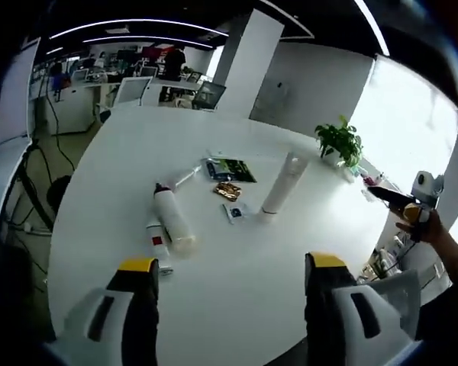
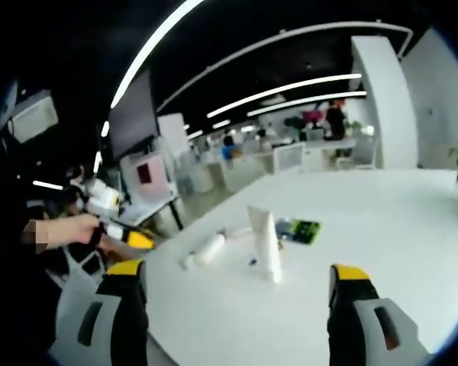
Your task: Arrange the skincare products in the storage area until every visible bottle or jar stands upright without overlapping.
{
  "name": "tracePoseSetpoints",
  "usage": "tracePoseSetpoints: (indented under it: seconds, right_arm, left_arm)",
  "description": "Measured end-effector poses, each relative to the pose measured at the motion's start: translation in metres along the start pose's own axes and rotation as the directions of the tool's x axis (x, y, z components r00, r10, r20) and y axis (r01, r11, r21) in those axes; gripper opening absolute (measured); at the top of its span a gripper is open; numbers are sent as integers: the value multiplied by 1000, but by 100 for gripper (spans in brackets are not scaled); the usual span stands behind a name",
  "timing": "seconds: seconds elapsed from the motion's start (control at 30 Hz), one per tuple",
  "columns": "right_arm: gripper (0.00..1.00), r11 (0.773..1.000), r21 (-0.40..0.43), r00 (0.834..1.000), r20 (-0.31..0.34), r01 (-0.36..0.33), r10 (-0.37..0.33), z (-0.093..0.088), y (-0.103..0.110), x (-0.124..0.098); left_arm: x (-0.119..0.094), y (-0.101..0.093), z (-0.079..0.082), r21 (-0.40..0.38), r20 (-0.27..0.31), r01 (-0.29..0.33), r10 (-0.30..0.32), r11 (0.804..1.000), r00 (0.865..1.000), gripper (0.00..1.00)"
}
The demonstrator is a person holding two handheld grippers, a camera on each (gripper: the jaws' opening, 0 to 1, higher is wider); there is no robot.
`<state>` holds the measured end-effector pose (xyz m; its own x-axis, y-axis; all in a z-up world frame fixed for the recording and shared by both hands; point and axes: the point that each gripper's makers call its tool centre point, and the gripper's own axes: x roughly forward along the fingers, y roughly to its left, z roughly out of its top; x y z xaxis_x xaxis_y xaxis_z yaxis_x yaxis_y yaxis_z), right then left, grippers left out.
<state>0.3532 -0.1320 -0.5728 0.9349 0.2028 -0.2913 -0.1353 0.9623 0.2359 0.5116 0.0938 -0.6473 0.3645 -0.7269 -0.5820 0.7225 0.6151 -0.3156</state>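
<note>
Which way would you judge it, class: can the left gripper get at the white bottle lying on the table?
Probably yes. The left gripper is open, and bare table lies between it and the lying white bottle; only a small bottle sits beside it.

So on the table [image 1: 290, 305] in the left gripper view, a bottle [image 1: 172, 219] lies on its side at left, with a small tube [image 1: 157, 238] right beside it. The tall tube [image 1: 284, 184] stands to the right, sachets [image 1: 229, 180] between them, plant [image 1: 340, 142] at the far right edge
</note>
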Motion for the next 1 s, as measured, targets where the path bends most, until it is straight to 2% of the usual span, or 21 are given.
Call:
tracePoseSetpoints:
  seconds: [0.1, 0.17, 0.23, 0.37, 0.53, 0.67, 0.77, 1.0]
  right_arm:
    - [96, 1000, -5, 1000, 4, -3, 3, 2, 0, 0]
    - [96, 1000, -3, 1000, 0, -9, 9, 1, 1, 1]
    - [96, 1000, -3, 1000, -13, -9, 9, -3, 0, 1]
    - [95, 1000, 16, 1000, -24, -5, 5, -9, -3, -1]
    - [95, 1000, 30, 999, -34, 3, -2, -13, -6, -1]
    - [94, 1000, 29, 999, -35, 6, -5, -10, -8, 1]
    - [93, 1000, 26, 999, -39, 2, -1, -7, -11, 5]
    - [93, 1000, 21, 999, -40, 15, -14, -3, -20, 10]
  left_arm:
    - [8, -3, 2, 9, -17, 8, -8, 1000, 1000, 73]
    - [12, -2, 1, 57, -35, 6, -4, 998, 999, 72]
    - [19, 1, 0, 72, -56, 2, 2, 997, 998, 72]
    - [31, 7, 2, 83, -72, -7, 13, 997, 997, 65]
    - [43, 2, 8, 107, -85, 20, -11, 994, 996, 60]
    - [50, 9, 10, 79, -96, 15, -8, 997, 995, 57]
    - [56, 9, 11, 43, -114, 44, -39, 998, 993, 60]
    - [71, 23, 13, 13, -146, 23, -21, 1000, 989, 57]
